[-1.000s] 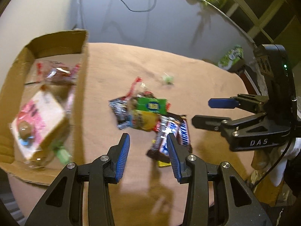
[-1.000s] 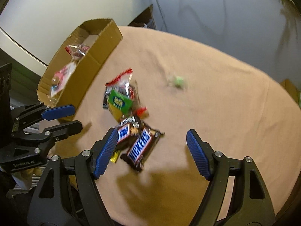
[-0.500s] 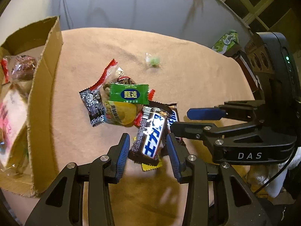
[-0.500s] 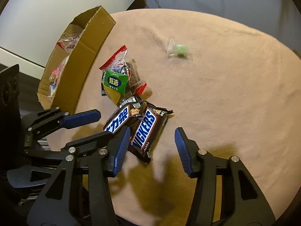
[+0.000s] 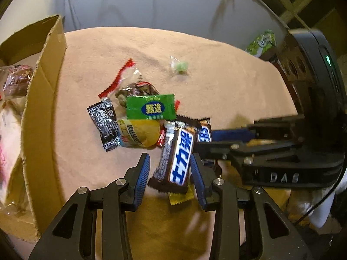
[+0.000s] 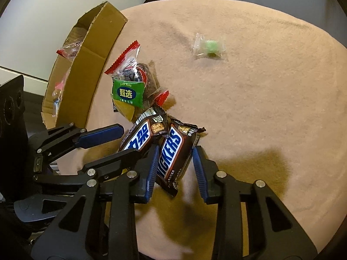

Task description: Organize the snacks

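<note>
Two Snickers bars lie side by side at the near end of a snack pile. My left gripper (image 5: 170,171) stands around the bar with Chinese lettering (image 5: 176,158), jaws close on both sides but a small gap on the left. My right gripper (image 6: 174,169) stands around the bar that reads SNICKERS (image 6: 173,151), its pads near both edges. The pile holds a green packet (image 5: 150,109), a yellow packet (image 5: 138,134), a black packet (image 5: 104,125) and a red-edged clear bag (image 5: 130,82).
An open cardboard box (image 5: 43,86) with several snacks stands at the left on the tan cloth table (image 5: 216,91). A small green candy in clear wrap (image 5: 181,66) lies alone further back. A yellow wrapper (image 5: 180,197) lies under the left bar.
Both grippers have moved forward and down onto the two Snickers bars. The right gripper has narrowed from wide open to nearly touching its bar.
</note>
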Demonstrator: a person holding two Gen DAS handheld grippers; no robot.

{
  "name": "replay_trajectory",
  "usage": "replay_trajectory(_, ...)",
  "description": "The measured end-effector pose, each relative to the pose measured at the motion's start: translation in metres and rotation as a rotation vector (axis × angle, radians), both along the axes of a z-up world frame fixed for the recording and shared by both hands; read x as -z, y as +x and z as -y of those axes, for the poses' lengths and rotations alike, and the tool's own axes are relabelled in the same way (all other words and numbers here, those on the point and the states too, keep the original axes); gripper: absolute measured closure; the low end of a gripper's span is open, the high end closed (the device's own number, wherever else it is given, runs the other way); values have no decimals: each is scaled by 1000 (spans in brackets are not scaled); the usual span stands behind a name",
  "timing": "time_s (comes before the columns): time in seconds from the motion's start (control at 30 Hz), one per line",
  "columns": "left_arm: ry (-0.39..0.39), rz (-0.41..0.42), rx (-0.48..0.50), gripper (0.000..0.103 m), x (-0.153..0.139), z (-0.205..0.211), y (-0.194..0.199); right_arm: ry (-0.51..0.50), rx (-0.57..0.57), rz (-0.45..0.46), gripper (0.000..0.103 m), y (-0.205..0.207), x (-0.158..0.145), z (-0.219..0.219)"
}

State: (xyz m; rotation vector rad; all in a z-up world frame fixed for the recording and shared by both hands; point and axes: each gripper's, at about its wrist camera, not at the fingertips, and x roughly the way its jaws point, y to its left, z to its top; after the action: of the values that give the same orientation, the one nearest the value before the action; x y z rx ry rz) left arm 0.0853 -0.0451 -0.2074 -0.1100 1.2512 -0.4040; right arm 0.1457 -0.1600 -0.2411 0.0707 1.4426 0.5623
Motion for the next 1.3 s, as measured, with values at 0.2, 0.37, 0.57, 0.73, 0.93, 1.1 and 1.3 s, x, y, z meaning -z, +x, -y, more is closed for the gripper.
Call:
replay_trajectory(0.2,34,-6,16,67,6,-4,-2,-13,-6,1,69,2,0,1)
replay_trajectory(0.37,51,0,22,67,10,4,3,-38,-10,3,68,3,0,-4)
replay_trajectory(0.57,57,14,18,73,15,13,8,-45,-9,1,67,7,4,-15)
replay_trajectory(0.73,46,20,7,75,14,10,6,-49,-26,17,69,6,4,-18)
replay_trajectory(0.93,10,25,-24,76,8,-1,-3,-22,12,27,73,-1,3,-6)
replay_trajectory(1.1,-12,37,-50,76,-2,-10,-10,1,41,35,73,-7,-1,8)
replay_trajectory(1.3,-45,60,-84,76,-19,-26,-22,40,90,44,73,-11,-10,23)
